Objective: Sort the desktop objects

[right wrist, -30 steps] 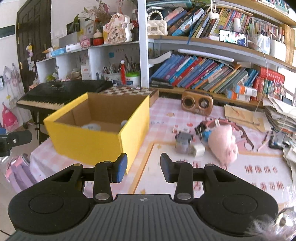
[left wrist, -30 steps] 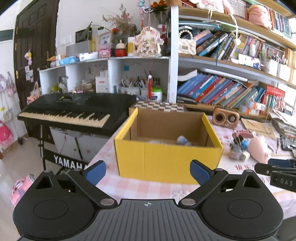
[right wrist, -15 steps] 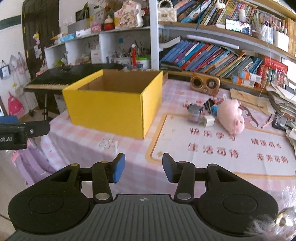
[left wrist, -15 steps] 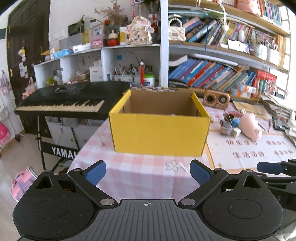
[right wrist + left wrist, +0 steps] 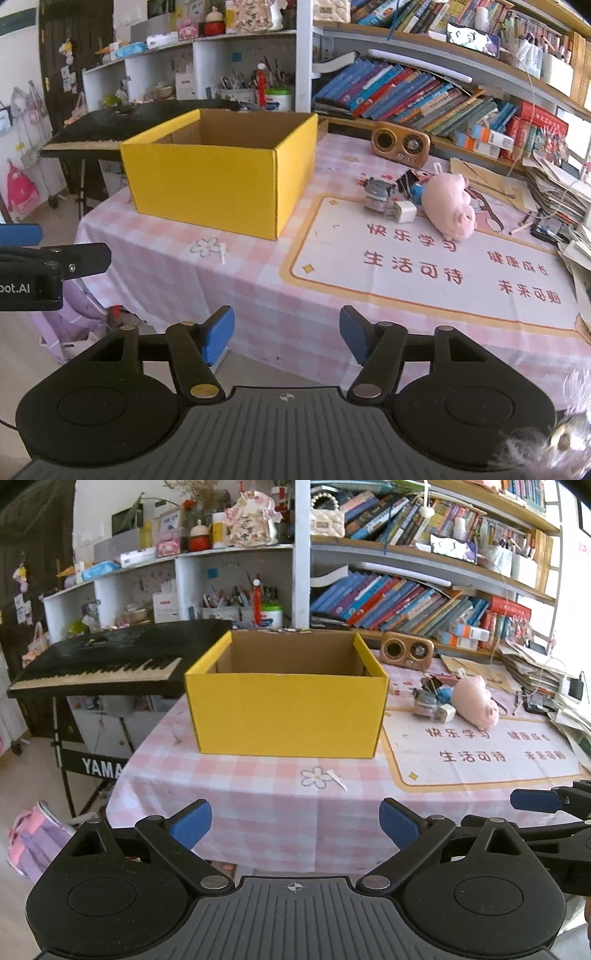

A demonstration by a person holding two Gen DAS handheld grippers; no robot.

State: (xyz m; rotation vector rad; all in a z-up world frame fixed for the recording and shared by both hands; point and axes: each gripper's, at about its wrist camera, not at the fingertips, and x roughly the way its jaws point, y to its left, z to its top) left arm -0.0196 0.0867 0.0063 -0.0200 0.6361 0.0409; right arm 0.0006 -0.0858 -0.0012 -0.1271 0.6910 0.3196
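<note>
Nearest, two hand-held grippers hover off the table's front edge, both empty. The left gripper (image 5: 295, 821) has its blue pads spread wide. The right gripper (image 5: 287, 334) has its jaws opening, with nothing between them. Beyond them a pink checked tablecloth (image 5: 258, 280) covers the table. At twelve o'clock from the left gripper stands an open yellow cardboard box (image 5: 286, 709). At two o'clock, right of the box, a small cluster waits: a white charger plug (image 5: 403, 213), a small grey toy (image 5: 376, 192) and a pink plush pig (image 5: 448, 206) lying on its side. Farther back sit a wooden speaker (image 5: 400, 145), then crowded bookshelves (image 5: 424, 92). A black keyboard (image 5: 99, 664) stands at ten o'clock.
</note>
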